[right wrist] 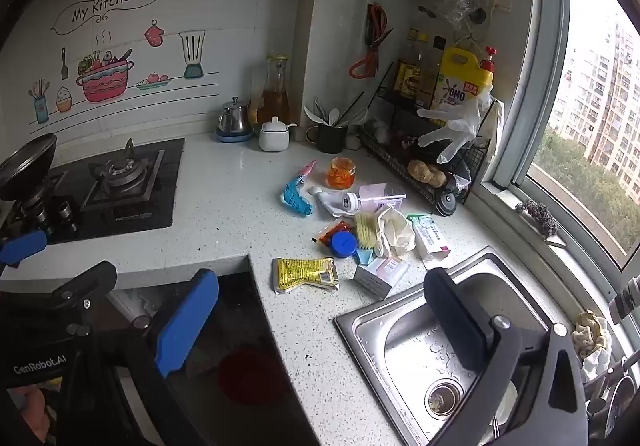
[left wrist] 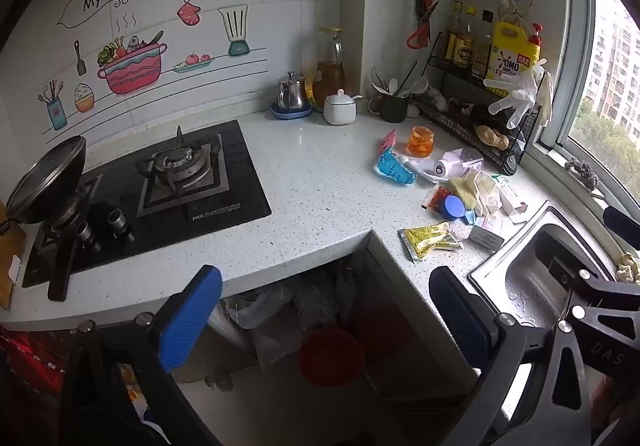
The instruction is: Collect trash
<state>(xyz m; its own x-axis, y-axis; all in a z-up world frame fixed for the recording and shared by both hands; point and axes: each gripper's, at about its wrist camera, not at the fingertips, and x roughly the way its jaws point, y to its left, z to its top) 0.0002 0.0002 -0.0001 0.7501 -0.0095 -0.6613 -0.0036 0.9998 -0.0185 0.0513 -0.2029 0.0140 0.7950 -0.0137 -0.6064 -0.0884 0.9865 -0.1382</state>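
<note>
the trash [right wrist: 360, 230] is a loose scatter of small litter on the speckled counter [right wrist: 240, 186], right of centre in the right wrist view, between the sink [right wrist: 400, 310] below it and the wire rack [right wrist: 404, 162] above it. nearest the lower edge lies a flattened yellow packet [right wrist: 306, 274], a little apart from the rest. above it sit a blue cap [right wrist: 344, 244] touching a red sachet [right wrist: 332, 232], a yellow brush [right wrist: 366, 230], crumpled cream paper [right wrist: 394, 232] and a white carton [right wrist: 430, 238]. a small white box [right wrist: 374, 280] lies just beside the sink rim. further up are a blue pouch [right wrist: 296, 196], a white tube [right wrist: 336, 202] and an orange cup [right wrist: 341, 172], upright.

in the left wrist view the same heap shows at centre right, the yellow packet [left wrist: 430, 242] nearest the counter's inner corner.

the left gripper [left wrist: 324, 314] has its jaws spread wide with nothing between them, hanging over the gap under the counter where a red bowl [left wrist: 332, 356] sits low in the frame. the right gripper [right wrist: 320, 326] is likewise wide apart and empty, its right finger over the sink, well short of the litter.

around: a gas hob [right wrist: 116, 182] at left with a dark pan [right wrist: 26, 166], a steel pot [right wrist: 234, 120], a white jar [right wrist: 274, 134], a mug of spoons [right wrist: 332, 136], bottles and a yellow jug [right wrist: 464, 82] on the rack, a clear glove [right wrist: 452, 130] draped over it.
</note>
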